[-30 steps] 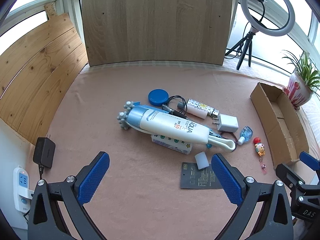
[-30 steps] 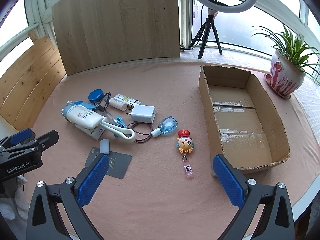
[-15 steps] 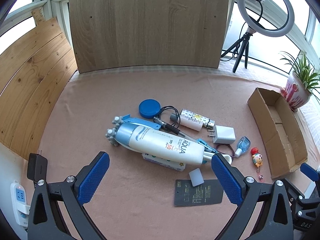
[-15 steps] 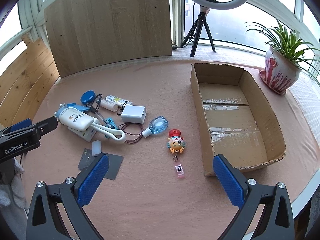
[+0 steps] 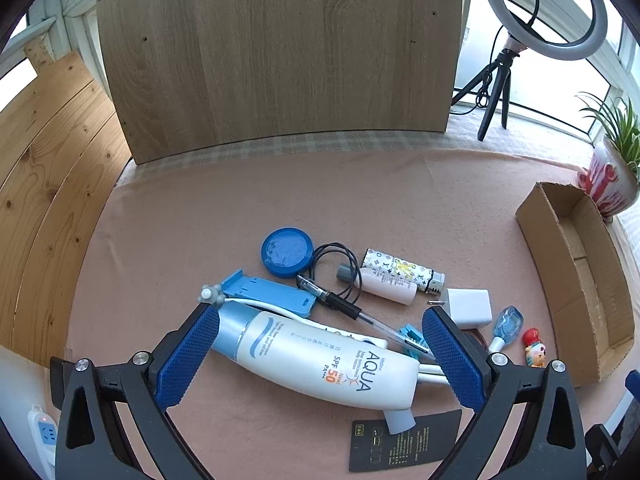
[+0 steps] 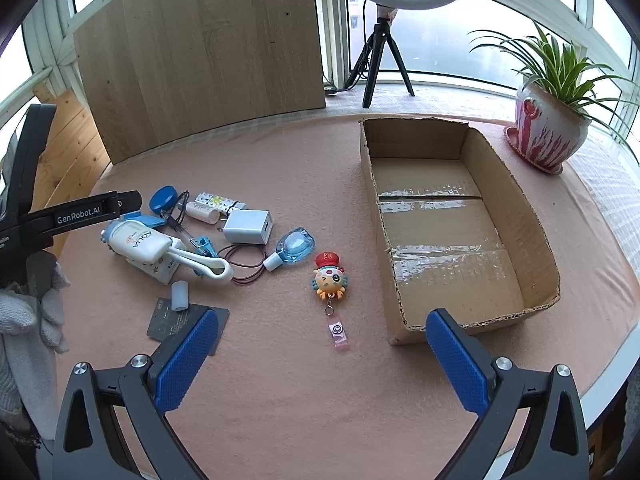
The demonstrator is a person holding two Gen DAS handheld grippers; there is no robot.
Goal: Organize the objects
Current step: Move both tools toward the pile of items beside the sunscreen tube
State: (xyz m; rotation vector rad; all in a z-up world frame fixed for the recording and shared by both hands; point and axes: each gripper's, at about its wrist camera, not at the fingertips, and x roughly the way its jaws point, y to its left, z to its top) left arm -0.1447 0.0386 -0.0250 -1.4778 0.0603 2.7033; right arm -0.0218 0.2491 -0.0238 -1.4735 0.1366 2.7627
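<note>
Left gripper spread wide, astride one smooth white AQUA sunscreen bottle mid-worktop, gripping nothing; right gripper equally wide and empty, near one corrugated cardboard box.

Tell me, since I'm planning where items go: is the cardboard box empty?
Empty: the cardboard box shows only its bare taped floor; every item lies outside on the cloth.

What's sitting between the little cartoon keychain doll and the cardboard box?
Nothing: in the right wrist view only bare pink tablecloth separates the doll from the empty cardboard box.
</note>
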